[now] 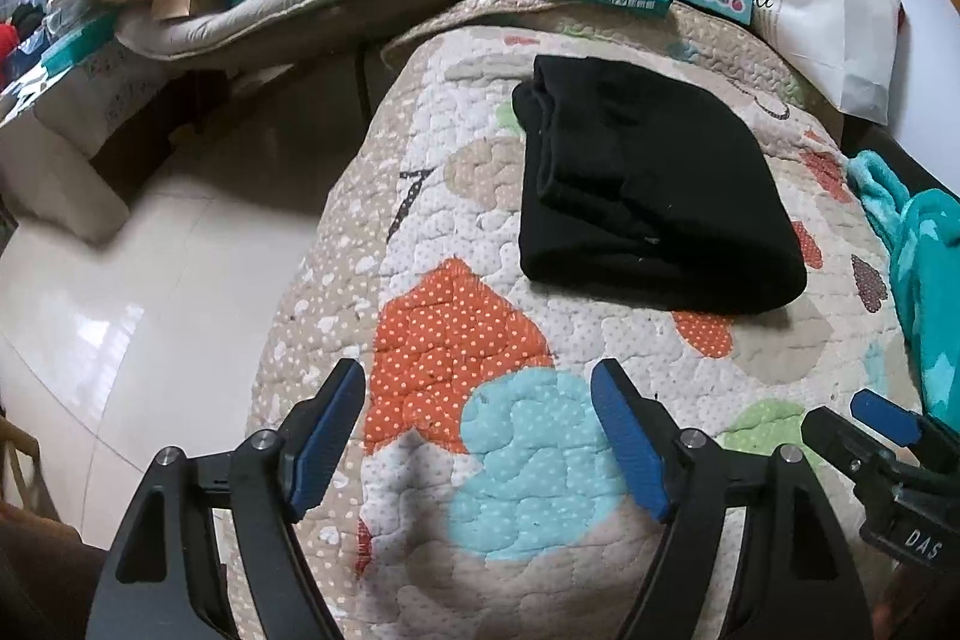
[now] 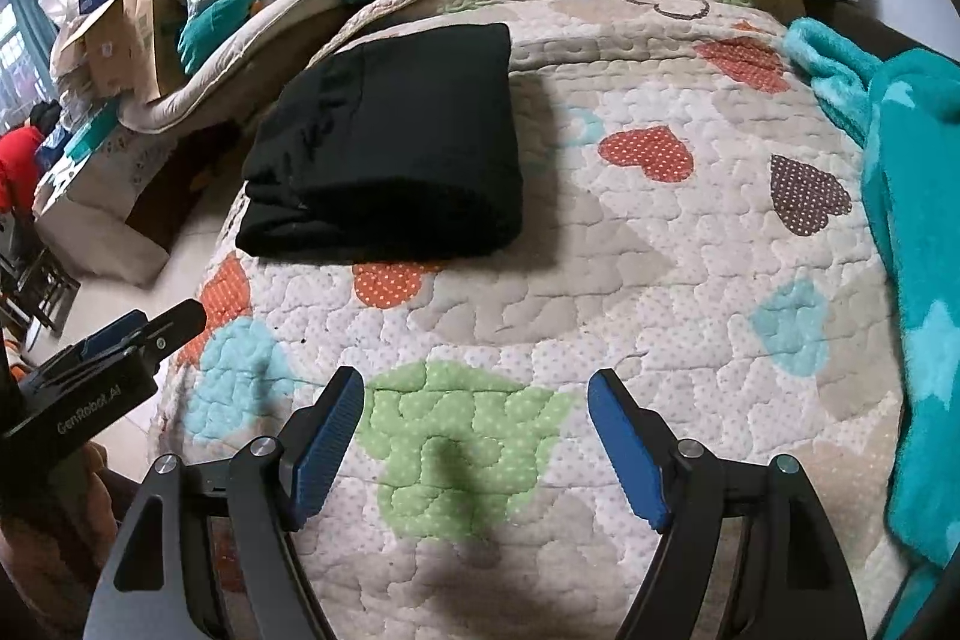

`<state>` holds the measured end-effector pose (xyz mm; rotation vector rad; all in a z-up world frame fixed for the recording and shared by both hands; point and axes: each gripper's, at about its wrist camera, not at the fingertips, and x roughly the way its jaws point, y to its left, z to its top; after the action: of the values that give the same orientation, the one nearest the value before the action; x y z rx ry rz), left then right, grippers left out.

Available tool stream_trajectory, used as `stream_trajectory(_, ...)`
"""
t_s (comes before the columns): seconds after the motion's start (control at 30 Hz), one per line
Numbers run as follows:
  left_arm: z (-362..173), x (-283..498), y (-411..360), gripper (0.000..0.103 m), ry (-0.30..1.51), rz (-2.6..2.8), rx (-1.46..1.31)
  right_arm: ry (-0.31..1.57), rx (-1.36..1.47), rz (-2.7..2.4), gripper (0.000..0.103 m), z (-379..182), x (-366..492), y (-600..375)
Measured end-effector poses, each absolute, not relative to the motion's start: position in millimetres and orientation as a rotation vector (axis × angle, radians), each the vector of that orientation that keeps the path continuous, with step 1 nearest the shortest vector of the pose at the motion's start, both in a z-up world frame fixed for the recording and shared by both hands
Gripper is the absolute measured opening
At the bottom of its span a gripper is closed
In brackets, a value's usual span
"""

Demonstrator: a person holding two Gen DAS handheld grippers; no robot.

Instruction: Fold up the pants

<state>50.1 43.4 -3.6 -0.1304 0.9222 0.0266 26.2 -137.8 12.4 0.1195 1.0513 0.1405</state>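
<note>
Left wrist view: our left hand-held gripper [image 1: 477, 439] gapes wide and empty, like the right hand-held gripper [image 2: 474, 442]. The folded black pants [image 1: 651, 190] lie ahead on the quilted bed [image 1: 420, 232], well beyond both, nearer the left one, their length running away from us.

Left gripper [image 1: 478, 439] and right gripper [image 2: 476, 439] both tilt downward side by side, blue-padded fingers [image 2: 327, 454] spread wide, holding nothing.
</note>
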Motion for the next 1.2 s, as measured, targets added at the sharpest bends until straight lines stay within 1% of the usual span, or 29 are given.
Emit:
stream_trajectory(0.23,-13,53,33,0.077,0.968,0.004,-0.096,1.053,0.114,0.142,0.084,10,27,-137)
stream_trajectory(1.2,-19,54,27,0.077,1.003,-0.021,-0.09,1.062,0.126,0.13,0.085,5,30,-142)
